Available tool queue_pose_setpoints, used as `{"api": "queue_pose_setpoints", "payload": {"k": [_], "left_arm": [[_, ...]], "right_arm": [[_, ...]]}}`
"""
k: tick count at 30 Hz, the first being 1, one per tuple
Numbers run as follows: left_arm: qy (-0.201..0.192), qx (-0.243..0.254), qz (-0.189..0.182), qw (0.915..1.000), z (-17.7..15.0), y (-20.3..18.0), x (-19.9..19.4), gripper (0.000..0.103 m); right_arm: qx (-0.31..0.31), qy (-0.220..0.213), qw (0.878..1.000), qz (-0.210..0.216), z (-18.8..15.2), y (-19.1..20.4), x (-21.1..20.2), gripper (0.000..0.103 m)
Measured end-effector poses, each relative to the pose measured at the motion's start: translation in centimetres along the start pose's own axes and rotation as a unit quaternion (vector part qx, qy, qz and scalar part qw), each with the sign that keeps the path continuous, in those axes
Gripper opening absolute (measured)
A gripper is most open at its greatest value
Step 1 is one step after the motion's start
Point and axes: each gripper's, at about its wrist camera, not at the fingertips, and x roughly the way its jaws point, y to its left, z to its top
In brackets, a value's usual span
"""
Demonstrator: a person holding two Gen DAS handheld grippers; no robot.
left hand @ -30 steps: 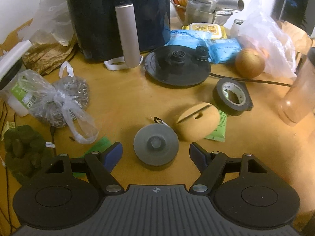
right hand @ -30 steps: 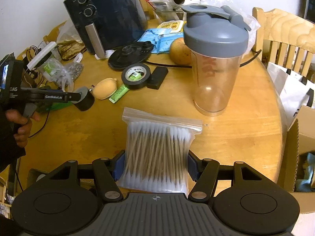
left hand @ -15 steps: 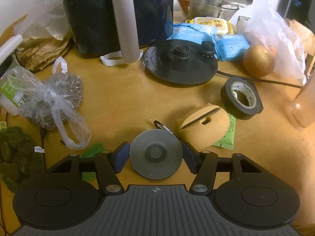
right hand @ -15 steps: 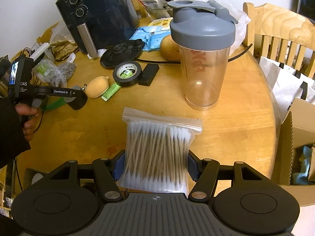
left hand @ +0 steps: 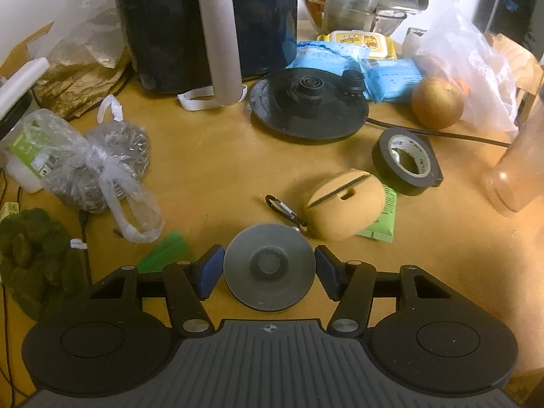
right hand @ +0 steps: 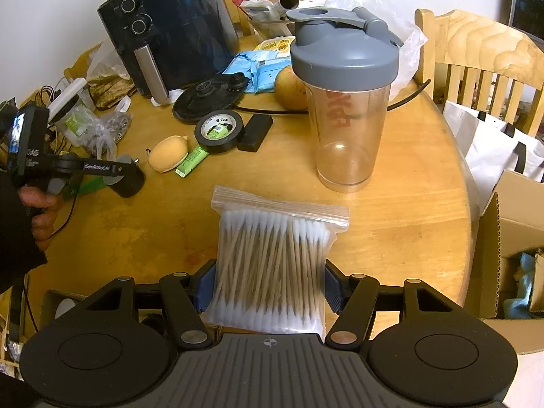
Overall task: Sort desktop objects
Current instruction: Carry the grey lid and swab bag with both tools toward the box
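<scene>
Clamping a grey round lid (left hand: 269,267) between its blue pads, the left gripper (left hand: 268,270) sits low over the wooden table (left hand: 210,170), just short of a tan pouch (left hand: 345,204). A black tape roll (left hand: 404,159) lies beyond the pouch. The right gripper (right hand: 269,289) is closed on a zip bag of cotton swabs (right hand: 272,265), with a clear shaker bottle (right hand: 345,102) standing further off.

A home dining or kitchen area is indicated — a round wooden table (right hand: 408,224) is crowded with an air fryer (right hand: 170,30), a kettle base (left hand: 309,105), a shaker bottle (right hand: 345,102) and snack packets, and a wooden chair (right hand: 476,54) is drawn up beside it.
</scene>
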Motion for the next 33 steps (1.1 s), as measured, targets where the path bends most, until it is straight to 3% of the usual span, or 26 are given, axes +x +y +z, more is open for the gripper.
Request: {"api": "queue_pose_setpoints", "payload": {"k": [33], "left_arm": [[-0.085, -0.016, -0.039, 0.9955, -4.7, -0.8, -14.0, 0.057]], "right_arm": [[-0.038, -0.033, 0.998, 0.033, -1.0, 3.4, -3.1, 0.065]]}}
